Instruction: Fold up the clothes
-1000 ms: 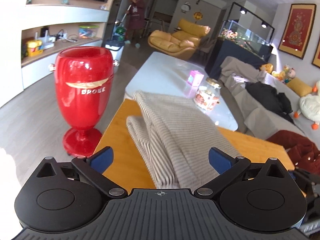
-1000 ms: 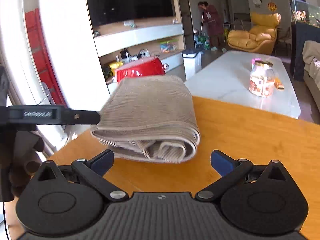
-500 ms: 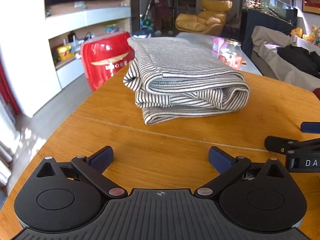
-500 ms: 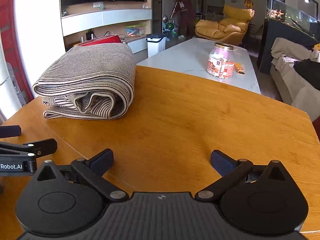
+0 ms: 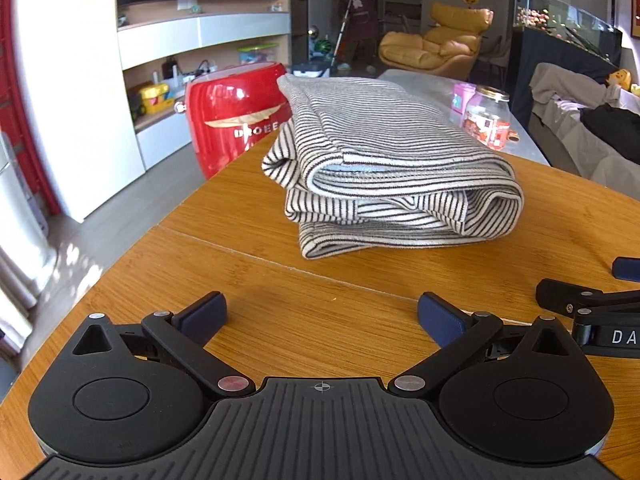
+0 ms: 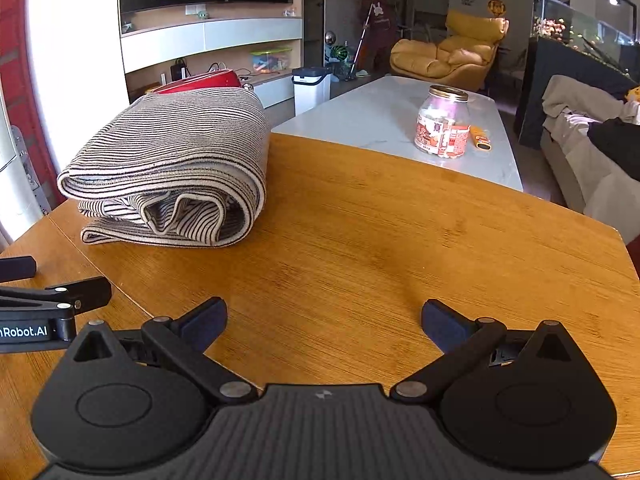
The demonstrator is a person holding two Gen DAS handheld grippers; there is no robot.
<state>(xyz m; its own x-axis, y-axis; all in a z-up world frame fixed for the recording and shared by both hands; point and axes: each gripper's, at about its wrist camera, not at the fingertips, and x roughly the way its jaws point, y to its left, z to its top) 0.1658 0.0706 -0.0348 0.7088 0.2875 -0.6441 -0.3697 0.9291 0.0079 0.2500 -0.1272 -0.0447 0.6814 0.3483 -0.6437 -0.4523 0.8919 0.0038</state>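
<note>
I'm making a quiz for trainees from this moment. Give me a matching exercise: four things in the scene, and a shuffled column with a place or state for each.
Things:
1. striped garment
2. glass jar
3. left tool
4. red cooler

Places or states:
A. on the white table
B. open, holding nothing
C. folded on the wooden table
D. on the floor beside the wooden table

Pairs: 1-C, 2-A, 3-B, 4-D

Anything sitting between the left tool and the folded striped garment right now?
No. In the left wrist view, only bare wooden tabletop lies between the open left tool and the folded black-and-white striped garment.
</note>
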